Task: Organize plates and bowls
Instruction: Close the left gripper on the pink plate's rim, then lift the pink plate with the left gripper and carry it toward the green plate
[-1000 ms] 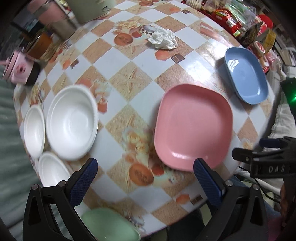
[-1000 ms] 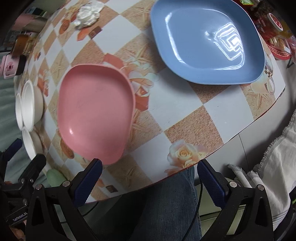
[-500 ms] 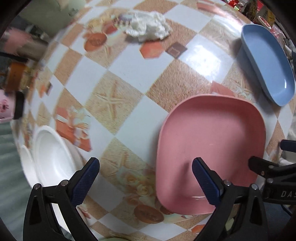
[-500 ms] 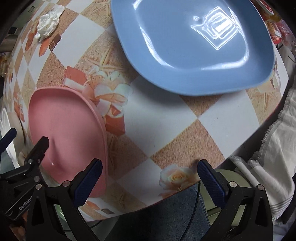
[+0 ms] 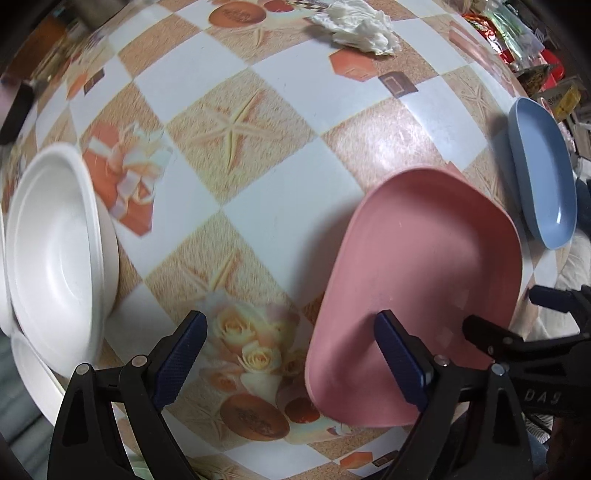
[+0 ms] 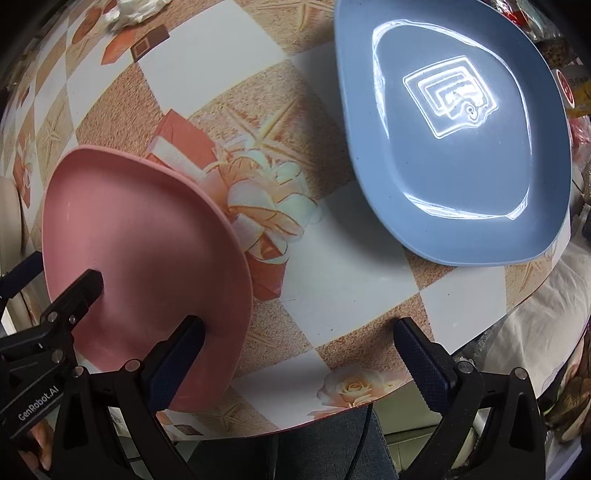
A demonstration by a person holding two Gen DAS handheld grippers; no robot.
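A pink plate [image 5: 424, 291] lies near the table's front edge, also in the right wrist view [image 6: 140, 236]. My left gripper [image 5: 291, 354] is open low over the table, its right finger over the plate's near-left rim. My right gripper [image 6: 299, 354] is open, its left finger over the pink plate's right rim. A blue plate [image 6: 454, 140] lies to the right, also in the left wrist view [image 5: 543, 173]. White bowls [image 5: 59, 251] sit at the left.
A crumpled white tissue [image 5: 358, 26] lies at the back of the checkered table [image 5: 258, 184]. Snack packets [image 5: 517, 33] crowd the back right. The table's front edge [image 6: 369, 402] runs just below my right gripper, with a person's leg under it.
Both grippers have dropped lower and closer to the pink plate from either side. Each now has one finger over a rim of it. The plates have not moved.
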